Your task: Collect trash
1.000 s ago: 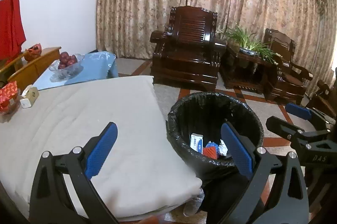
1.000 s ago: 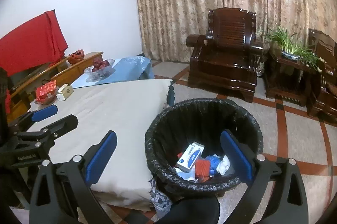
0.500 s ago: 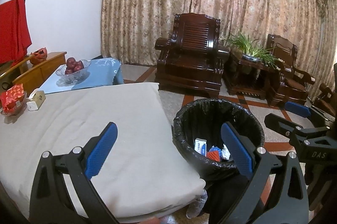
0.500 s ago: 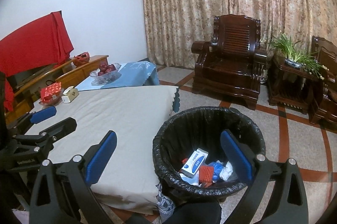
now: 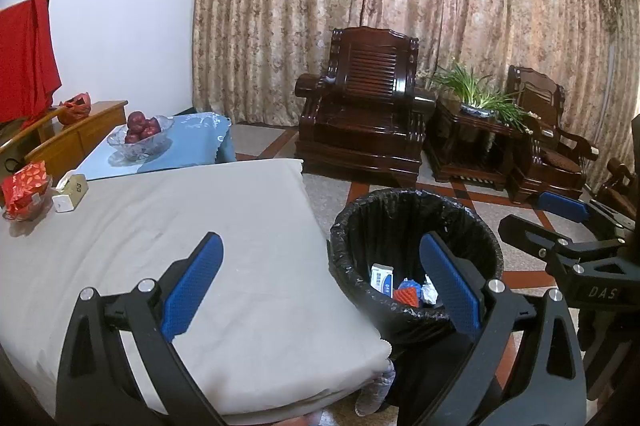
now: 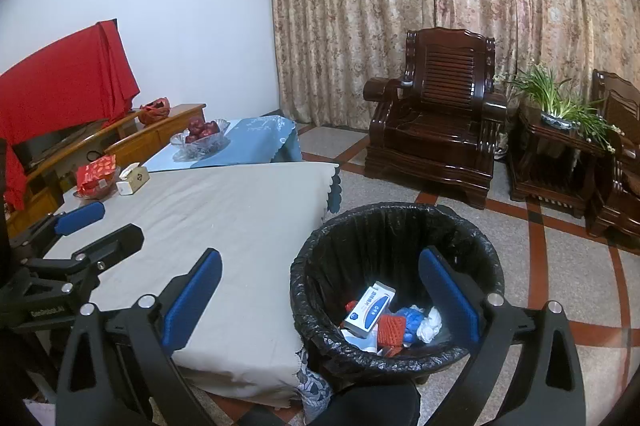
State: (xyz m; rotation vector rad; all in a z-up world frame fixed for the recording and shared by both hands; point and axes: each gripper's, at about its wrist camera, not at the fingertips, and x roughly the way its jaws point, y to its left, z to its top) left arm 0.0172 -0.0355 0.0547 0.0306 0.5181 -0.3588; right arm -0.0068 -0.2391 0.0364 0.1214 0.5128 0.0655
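Black-lined trash bin sits lower and farther off than a second ago; both cameras have pulled up and back. Left tongs and right tongs hang spread, empty, over the grey-clothed surface edge. Trash: white-blue box lies in the bin.

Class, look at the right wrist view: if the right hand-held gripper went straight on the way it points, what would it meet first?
Probably the black-lined trash bin: the right hand-held gripper, open and empty, points at its near left rim beside the cloth-covered table. Depth is unclear.
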